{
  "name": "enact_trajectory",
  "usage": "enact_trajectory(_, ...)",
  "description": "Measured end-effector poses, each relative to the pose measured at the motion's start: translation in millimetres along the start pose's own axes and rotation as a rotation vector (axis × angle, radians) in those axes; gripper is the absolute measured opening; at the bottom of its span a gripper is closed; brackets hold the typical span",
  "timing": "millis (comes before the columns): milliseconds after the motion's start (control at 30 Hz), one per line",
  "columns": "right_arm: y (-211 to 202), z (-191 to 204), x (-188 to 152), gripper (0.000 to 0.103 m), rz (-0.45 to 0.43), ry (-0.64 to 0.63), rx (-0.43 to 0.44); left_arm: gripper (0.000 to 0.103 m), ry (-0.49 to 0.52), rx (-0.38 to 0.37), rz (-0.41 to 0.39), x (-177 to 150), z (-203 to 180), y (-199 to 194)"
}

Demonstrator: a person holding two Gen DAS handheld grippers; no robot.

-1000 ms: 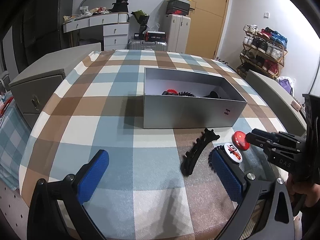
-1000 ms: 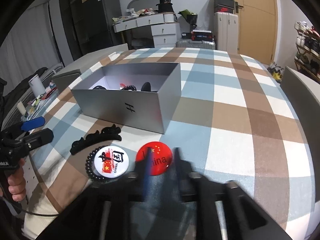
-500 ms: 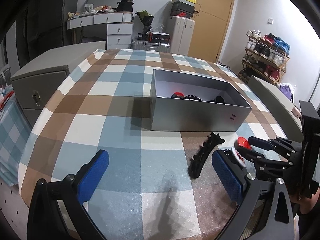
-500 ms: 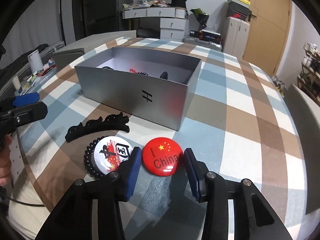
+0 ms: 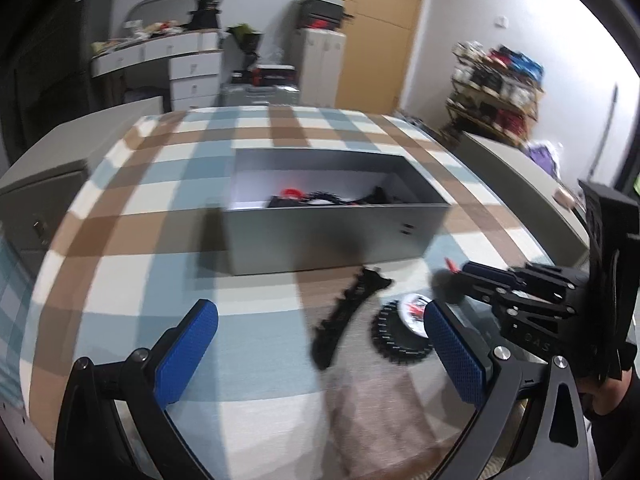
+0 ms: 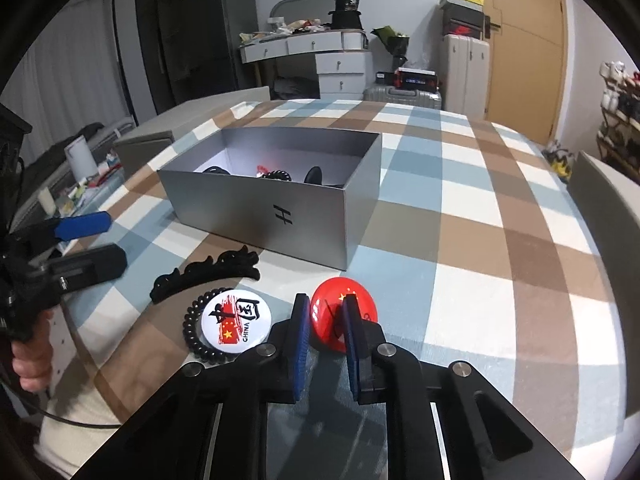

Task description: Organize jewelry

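Observation:
My right gripper [image 6: 326, 306] is shut on a red China badge [image 6: 362, 314] and holds it tilted on edge, just above the tablecloth. A white China badge [image 6: 236, 320] lies to its left inside a black bead bracelet [image 6: 192, 326], with a black hair clip [image 6: 204, 272] behind them. The open silver box [image 6: 280, 216] holds several dark pieces. My left gripper [image 5: 320, 344] is open and empty, low over the cloth near the hair clip [image 5: 348, 312]. The right gripper [image 5: 460, 276] also shows in the left wrist view.
The checked tablecloth [image 6: 460, 220] covers the table. Grey chair backs [image 6: 604, 200] stand at the table's right and left sides [image 5: 44, 168]. A dresser, suitcases and a shoe rack line the far walls.
My right gripper has closed on the red badge and tipped it up off the cloth. My left gripper has shifted and its view is blurred by motion.

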State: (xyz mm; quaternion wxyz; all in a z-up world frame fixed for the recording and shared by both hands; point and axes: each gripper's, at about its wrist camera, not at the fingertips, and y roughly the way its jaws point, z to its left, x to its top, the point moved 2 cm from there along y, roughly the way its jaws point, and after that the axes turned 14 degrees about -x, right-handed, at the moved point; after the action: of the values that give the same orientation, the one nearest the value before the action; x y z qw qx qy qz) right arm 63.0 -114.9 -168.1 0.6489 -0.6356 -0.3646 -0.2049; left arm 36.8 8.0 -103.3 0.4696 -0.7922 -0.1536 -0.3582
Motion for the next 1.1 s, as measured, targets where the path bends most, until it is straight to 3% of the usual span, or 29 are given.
enact_trajectory(233,-2,-13,-6,0.019,-0.001,0.039,0.017,0.1,0.158,-0.064,0.136,4,-36,41)
enact_trajectory(600,0,-29,-18,0.017,0.009,0.065,0.05,0.1,0.262,-0.083,0.17,11,-44,57)
enact_trajectory(733,-3,-26,-18,0.018,-0.004,0.042,0.059,0.082,0.296,-0.096,0.223,7,-47,63)
enact_trajectory(933,-7,-34,-17,0.019,-0.02,0.079,0.067,0.073,0.369,-0.069,0.257,-1,-54,70)
enact_trajectory(967,-8,-35,-17,0.019,-0.02,0.083,0.068,0.067,0.385,-0.048,0.254,-1,-54,70)
enact_trajectory(1033,-9,-36,-17,0.019,-0.02,0.09,0.066,0.04,0.408,-0.023,0.244,0,-54,68)
enact_trajectory(1100,-9,-37,-16,0.019,-0.023,0.093,0.067,0.029,0.397,-0.028,0.246,4,-51,67)
